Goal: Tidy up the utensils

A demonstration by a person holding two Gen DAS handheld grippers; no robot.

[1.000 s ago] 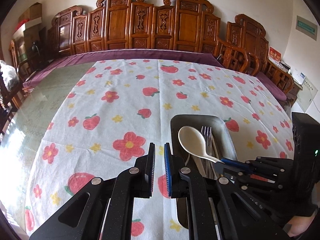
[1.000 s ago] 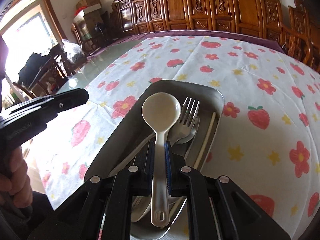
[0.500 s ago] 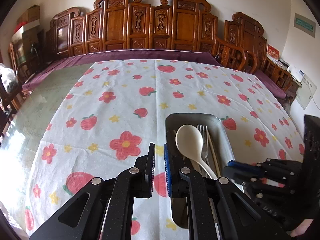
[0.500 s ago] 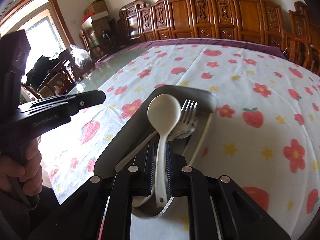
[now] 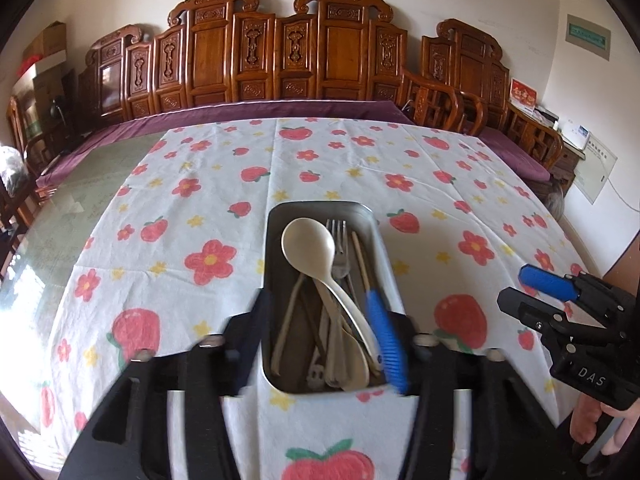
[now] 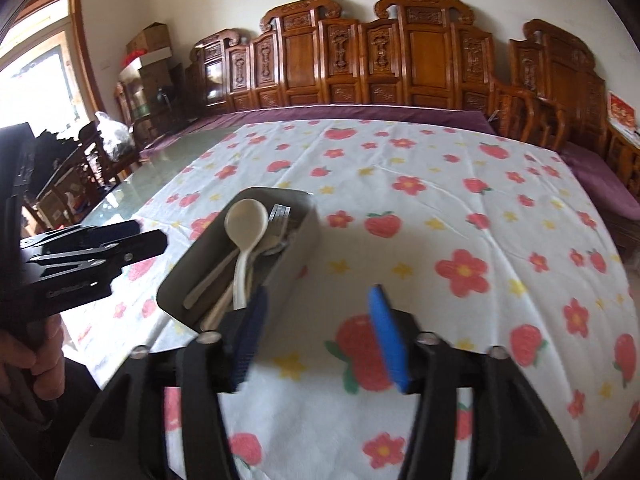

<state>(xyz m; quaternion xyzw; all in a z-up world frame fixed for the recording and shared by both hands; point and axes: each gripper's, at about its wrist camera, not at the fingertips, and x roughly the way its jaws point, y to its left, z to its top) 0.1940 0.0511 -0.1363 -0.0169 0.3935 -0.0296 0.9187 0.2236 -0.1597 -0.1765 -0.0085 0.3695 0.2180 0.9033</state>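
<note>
A grey metal tray (image 5: 381,236) (image 6: 308,236) sits on the flowered tablecloth and holds a cream spoon (image 5: 310,246) (image 6: 246,222), a fork (image 5: 338,240) (image 6: 279,220), chopsticks (image 5: 362,258) and other utensils. My left gripper (image 5: 320,344) is open, its fingers straddling the tray's near end. My right gripper (image 6: 320,340) is open and empty, just right of the tray's near end; it also shows at the right edge of the left wrist view (image 5: 536,292).
The tablecloth (image 5: 420,184) covers most of a glass-topped table (image 5: 80,184). Carved wooden chairs (image 5: 280,52) line the far side. The table's right edge (image 5: 576,240) falls off toward a wall.
My right gripper let go of the cream spoon, which now lies in the tray, opened and drew back to the right. My left gripper opened and moved over the tray's near end.
</note>
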